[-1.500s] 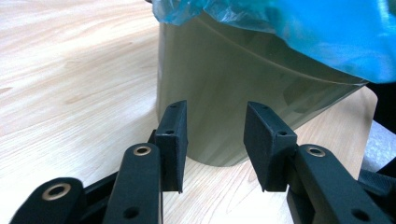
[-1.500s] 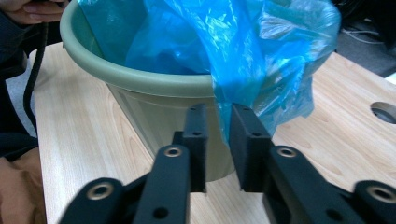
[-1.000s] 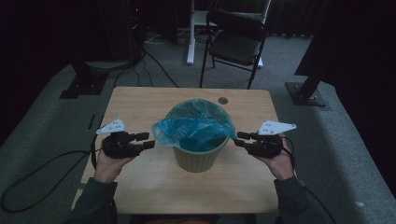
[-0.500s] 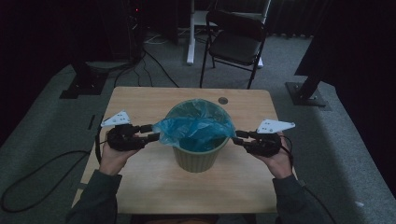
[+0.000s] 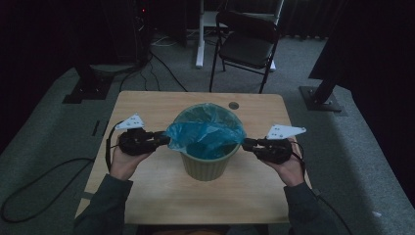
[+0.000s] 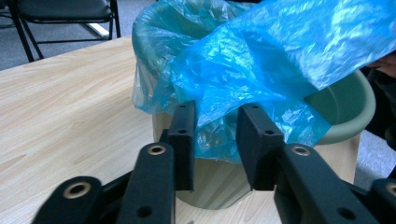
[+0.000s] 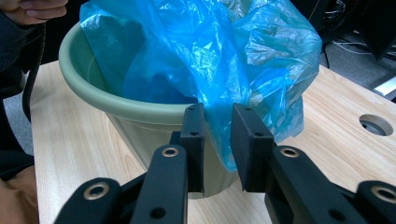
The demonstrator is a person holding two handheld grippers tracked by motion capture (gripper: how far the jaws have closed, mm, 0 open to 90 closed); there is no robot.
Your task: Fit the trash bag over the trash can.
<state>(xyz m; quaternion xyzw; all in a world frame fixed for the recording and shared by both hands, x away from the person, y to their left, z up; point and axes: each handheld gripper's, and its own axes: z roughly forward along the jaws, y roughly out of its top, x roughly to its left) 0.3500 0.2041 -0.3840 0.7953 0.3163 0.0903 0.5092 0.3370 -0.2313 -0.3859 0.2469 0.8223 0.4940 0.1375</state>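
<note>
A pale green bin [image 5: 205, 165] stands mid-table with a blue plastic bag [image 5: 208, 131] in it, the film draped over the rim. My left gripper [image 5: 164, 140] lies level at the bin's left side. In the left gripper view the jaws [image 6: 216, 112] have just been closing, and a hanging flap of the bag [image 6: 261, 60] sits between them with a gap still showing. At the bin's right side my right gripper [image 5: 247, 143] has also just been closing its jaws [image 7: 218, 112]. An edge of the bag [image 7: 219, 70] hangs between the pads, which do not clamp it.
The wooden table [image 5: 147, 105] has a round cable hole [image 5: 234, 105] behind the bin. A black chair [image 5: 247, 44] stands beyond the far edge. Cables [image 5: 44, 196] trail on the grey floor at the left, and a stand base [image 5: 323, 98] sits at the right.
My left gripper has moved right, up to the bag's overhanging flap. The jaws of both grippers have narrowed around the film. The right hand has kept its place.
</note>
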